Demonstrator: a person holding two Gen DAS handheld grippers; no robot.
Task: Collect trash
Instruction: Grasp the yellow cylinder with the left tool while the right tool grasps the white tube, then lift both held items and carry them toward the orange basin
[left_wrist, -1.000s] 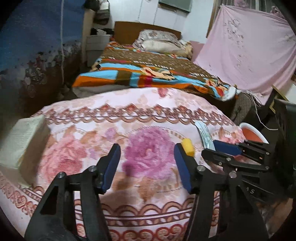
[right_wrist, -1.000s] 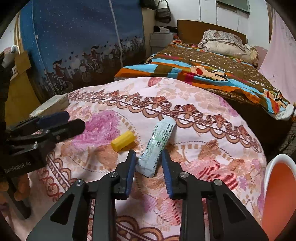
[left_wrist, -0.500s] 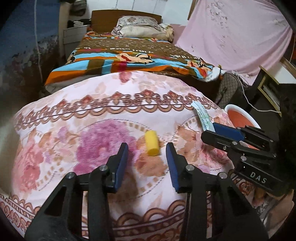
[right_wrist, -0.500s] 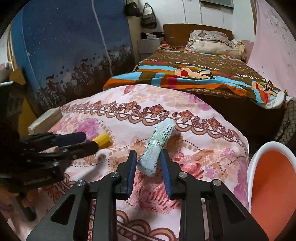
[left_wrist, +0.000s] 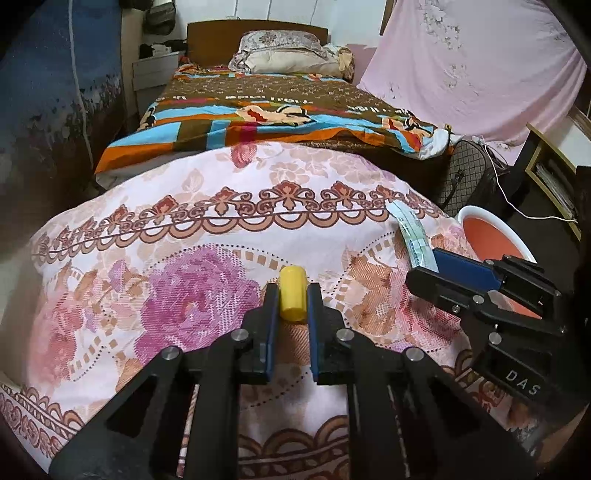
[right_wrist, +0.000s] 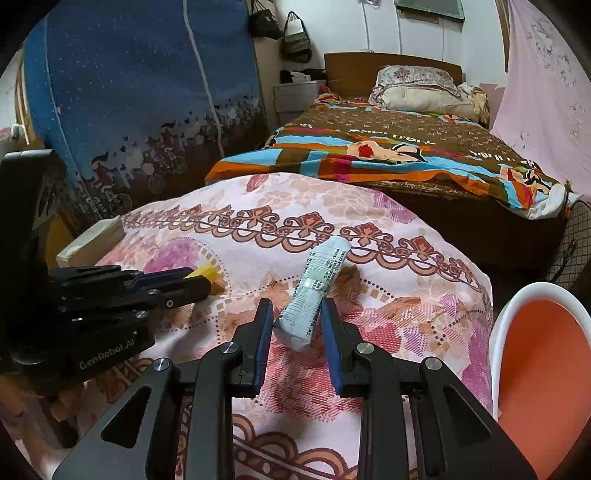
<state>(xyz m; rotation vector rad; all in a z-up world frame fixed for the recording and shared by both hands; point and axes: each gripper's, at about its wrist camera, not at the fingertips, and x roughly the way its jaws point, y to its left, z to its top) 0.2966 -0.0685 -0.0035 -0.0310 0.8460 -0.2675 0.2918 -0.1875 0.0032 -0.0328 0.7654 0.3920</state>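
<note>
Nearest to us, our left gripper (left_wrist: 292, 295) is clamped on the yellow cylinder (left_wrist: 292, 295), its blue pads (left_wrist: 272, 314) pressed against both sides of it while the piece lies on the floral cloth (left_wrist: 207, 192). From the right wrist view we see the same grip side-on, the yellow end poking out past the black fingers (right_wrist: 173, 288).

Our right gripper (right_wrist: 296, 317) straddles the lower, crimped end of the squeezed tube (right_wrist: 316, 291). The left pad appears to meet the tube's corner, but a sliver of cloth shows between the tube and the right pad, so we cannot tell whether it is truly pinched. The tube lies flat on the cloth, its cap end pointing away from us toward the scrolled border.

Just to the right of the covered surface, below its edge, stands the white bin with the orange liner (right_wrist: 498, 332), near the right gripper. On the cloth's far left edge rests a pale block (right_wrist: 90, 243).

Beyond the floral cloth we see a bed (right_wrist: 388, 155) with a brown, blue and orange blanket and a pillow (right_wrist: 417, 88) at its wooden headboard. A blue patterned hanging (right_wrist: 147, 92) covers the left side of the room, a pink sheet (left_wrist: 480, 66) the right.
</note>
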